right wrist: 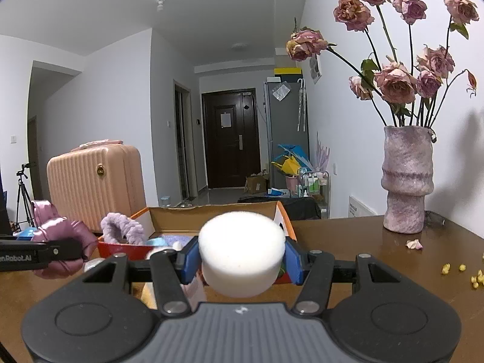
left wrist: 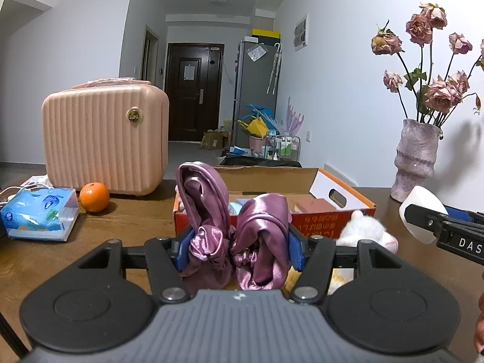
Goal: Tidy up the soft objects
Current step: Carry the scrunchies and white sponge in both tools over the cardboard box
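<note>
**Desk:** What are you holding in your left gripper (left wrist: 239, 251)?

**Caption writer:** Your left gripper pinches a purple satin headband (left wrist: 233, 230) between its blue pads (left wrist: 181, 252). The fabric is bunched at the pads, and two glossy loops rise in front of the orange cardboard box (left wrist: 329, 220). The box sits open on the brown tabletop (left wrist: 127, 227), toward its far edge.

**Desk:** And your right?

**Caption writer:** Your right gripper (right wrist: 242, 261) squeezes a round white sponge (right wrist: 241, 257) from both sides, blue pads (right wrist: 190, 260) pressed into it. The sponge hangs just before the near wall of the orange cardboard box (right wrist: 115, 249), above the tabletop (right wrist: 363, 242).

**Desk:** What lies in the box?

**Caption writer:** A fluffy lilac headband (right wrist: 121, 230) arches over the box's left wall. Light blue and lilac soft pieces lie inside; I cannot tell what they are. From the left wrist view, a brownish-red block (left wrist: 314, 204) rests in the right part.

**Desk:** Anything beside it?

**Caption writer:** A white plush toy (left wrist: 366, 230) lies against the box's front right corner, partly hidden behind your left gripper.

**Desk:** The surroundings?

**Caption writer:** A pink ribbed case (left wrist: 106, 139) stands at the tabletop's far left, with an orange (left wrist: 94, 197) and a blue tissue pack (left wrist: 39, 213) just before it. A mauve vase (right wrist: 407, 178) of dried roses (right wrist: 396, 81) stands at the far right edge, with a fallen petal (right wrist: 414, 244) and yellow crumbs (right wrist: 459, 269) near it.
</note>
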### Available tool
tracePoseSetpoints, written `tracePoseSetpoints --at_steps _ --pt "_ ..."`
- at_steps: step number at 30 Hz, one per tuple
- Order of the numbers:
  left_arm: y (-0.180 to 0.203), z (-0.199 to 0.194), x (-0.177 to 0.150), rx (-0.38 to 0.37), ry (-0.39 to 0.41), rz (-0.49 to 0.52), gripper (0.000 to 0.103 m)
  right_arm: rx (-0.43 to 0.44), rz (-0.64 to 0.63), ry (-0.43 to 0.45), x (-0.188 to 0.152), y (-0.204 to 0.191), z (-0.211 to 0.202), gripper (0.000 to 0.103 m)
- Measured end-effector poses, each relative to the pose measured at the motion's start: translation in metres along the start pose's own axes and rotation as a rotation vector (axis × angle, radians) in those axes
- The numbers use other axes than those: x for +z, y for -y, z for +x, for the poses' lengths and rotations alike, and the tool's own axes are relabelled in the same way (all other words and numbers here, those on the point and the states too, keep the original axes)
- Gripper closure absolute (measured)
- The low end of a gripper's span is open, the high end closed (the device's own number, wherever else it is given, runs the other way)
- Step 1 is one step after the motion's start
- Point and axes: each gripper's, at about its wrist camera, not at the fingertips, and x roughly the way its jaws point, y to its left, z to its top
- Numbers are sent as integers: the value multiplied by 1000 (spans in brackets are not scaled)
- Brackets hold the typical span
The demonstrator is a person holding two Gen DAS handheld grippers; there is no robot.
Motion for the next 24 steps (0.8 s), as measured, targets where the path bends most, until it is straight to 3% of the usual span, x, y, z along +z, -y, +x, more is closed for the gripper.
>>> tracePoseSetpoints --at_steps 24 --pt "23 68 35 -7 47 -27 43 24 29 -5 32 14 76 47"
